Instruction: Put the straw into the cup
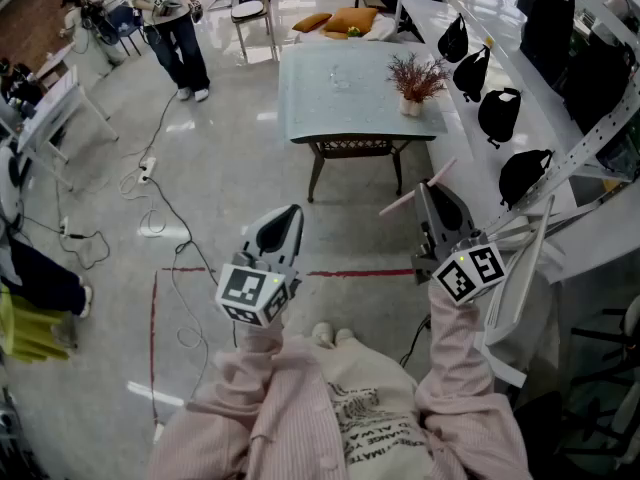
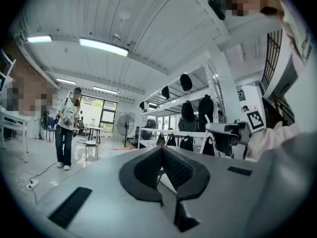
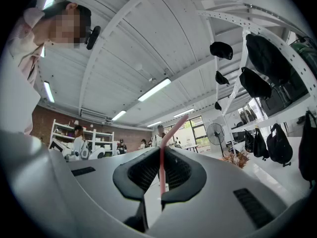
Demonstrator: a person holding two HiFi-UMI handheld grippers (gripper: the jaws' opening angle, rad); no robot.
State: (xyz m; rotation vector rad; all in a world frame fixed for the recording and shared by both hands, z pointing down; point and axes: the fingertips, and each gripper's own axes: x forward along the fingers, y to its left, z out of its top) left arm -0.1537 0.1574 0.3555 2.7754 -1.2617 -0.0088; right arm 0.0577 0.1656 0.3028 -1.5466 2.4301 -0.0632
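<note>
1. Table (image 1: 340, 103): stands well ahead of the person in the head view, with a potted plant (image 1: 415, 80) near its right edge. The right gripper view catches the plant (image 3: 237, 158) low and far off. The left gripper view shows only a sliver of the tabletop.
2. Shelf (image 1: 545, 108): runs along the right and carries black bags (image 1: 498, 113). Both gripper views show it from below, plus a fan (image 2: 125, 125) that the head view does not show.
3. Left gripper (image 1: 283, 223): held out level over the floor. Its own view shows the jaws (image 2: 161, 155) together with nothing between them. That view also catches the other gripper's marker cube (image 2: 255, 120) at right.
4. Right gripper (image 1: 432, 196): tilted slightly up, beside the shelf's edge. Its own view shows the jaws (image 3: 161, 171) clamped on the straw.
5. Straw (image 1: 415, 194): pink. In the head view it lies crosswise at the jaw tips. In the right gripper view it (image 3: 162, 152) stands upright between the pads, its top bent to the right.
</note>
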